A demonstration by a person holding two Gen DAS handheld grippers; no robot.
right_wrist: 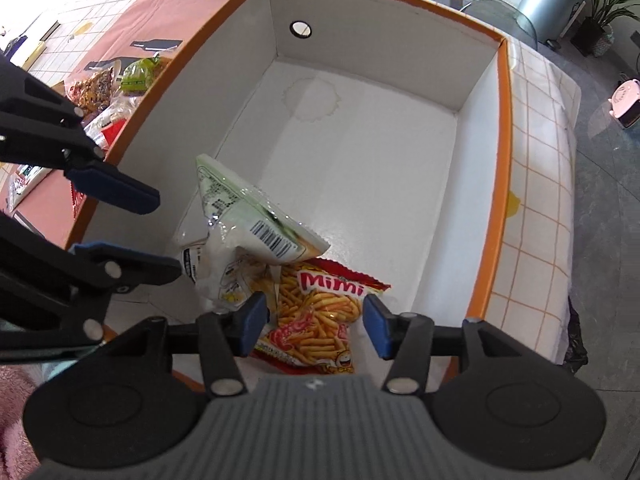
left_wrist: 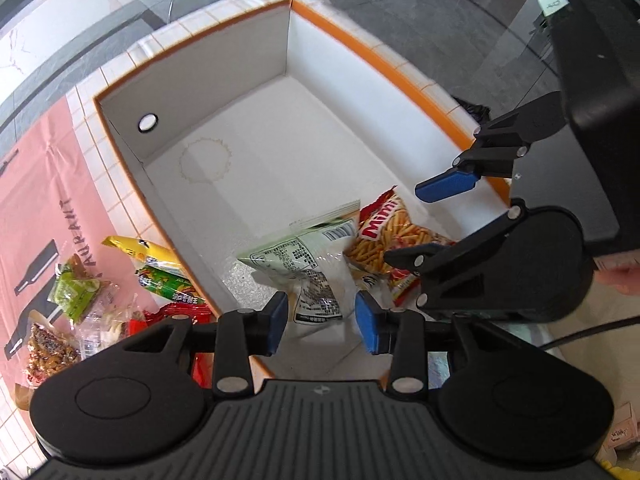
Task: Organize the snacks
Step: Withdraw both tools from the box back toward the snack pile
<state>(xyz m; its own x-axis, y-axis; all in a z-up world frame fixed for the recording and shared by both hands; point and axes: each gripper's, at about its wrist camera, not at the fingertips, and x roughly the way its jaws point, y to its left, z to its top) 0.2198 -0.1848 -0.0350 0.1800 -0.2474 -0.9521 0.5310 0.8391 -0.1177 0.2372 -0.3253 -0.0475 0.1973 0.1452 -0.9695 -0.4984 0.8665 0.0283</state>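
Inside the box (right_wrist: 460,184), white-green packet (right_wrist: 256,220) and Mimi bag (right_wrist: 320,320) — beneath both empty, parted grippers — left gripper (left_wrist: 322,322), right gripper (right_wrist: 316,326).

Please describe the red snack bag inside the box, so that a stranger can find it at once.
Look into the big white box with the orange rim. Two bags lie in its near corner; the red bag shows "Mimi" and thin yellow sticks, partly under the pale green-and-white bag.

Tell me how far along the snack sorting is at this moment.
Early. Two packets are in the white box: the Mimi bag and a white-green bag leaning on it. Both the left claw and right claw are open and empty. Left: the pile of snacks outside on the pink cloth.
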